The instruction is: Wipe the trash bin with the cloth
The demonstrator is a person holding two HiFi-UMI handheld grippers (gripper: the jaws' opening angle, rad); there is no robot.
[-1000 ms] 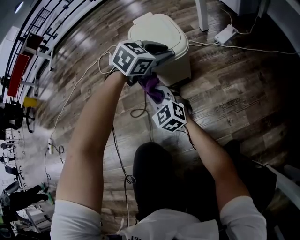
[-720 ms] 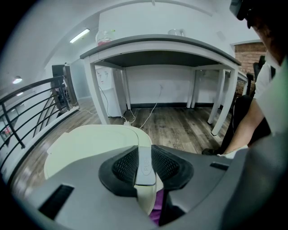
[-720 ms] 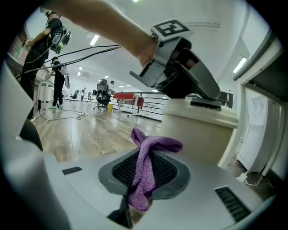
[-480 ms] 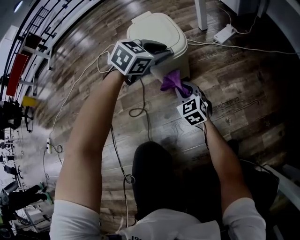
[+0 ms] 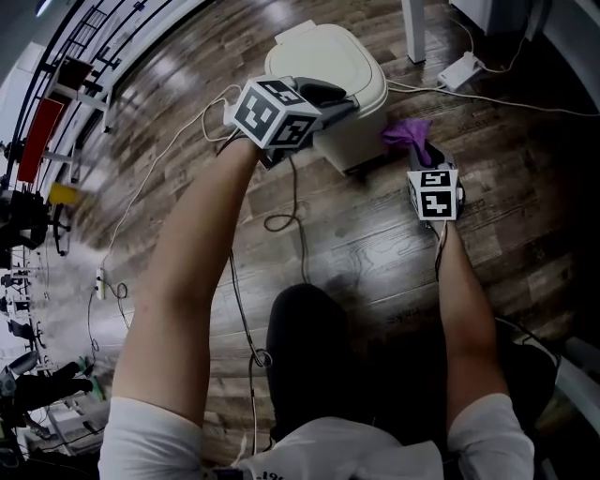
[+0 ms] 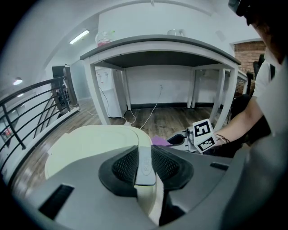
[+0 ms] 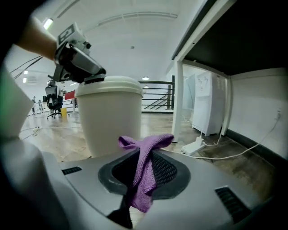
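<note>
So the cream-coloured, smooth plastic trash bin (image 5: 323, 56) sits on the dark wood-plank floor (image 5: 487, 187). It has a rounded-square lid with a slight dome, and the body narrows a bit toward the base.

The left gripper (image 5: 336, 97) is up at the lid's near edge. In the left gripper view its 2 black, mesh-textured pads (image 6: 123, 164) are pinched narrow on a thin, pale plastic lip of that lid. So it's clamped on the bin, not empty.

The right gripper (image 5: 420, 156) is off to the bin's right side, down at the level of the bin's body. It's got the purple cloth (image 5: 407, 134). In the right gripper view the jaws are nipped tight on the middle of it. The fabric is soft and nubby, kind of towel-like. 1 twisted end flops forward over the jaws and the other hangs down between them, so it's bunched up rather than spread flat.

From the head view the cloth is just beside the bin's side wall. I can't tell if it actually touches the plastic, but there looks to be a thin dark gap.

Past the bin, a white boxy power strip (image 5: 458, 67) lies on the planks near a white square table leg (image 5: 412, 28). A thin dark cable (image 5: 281, 220) loops across the floor between the person's arms.
</note>
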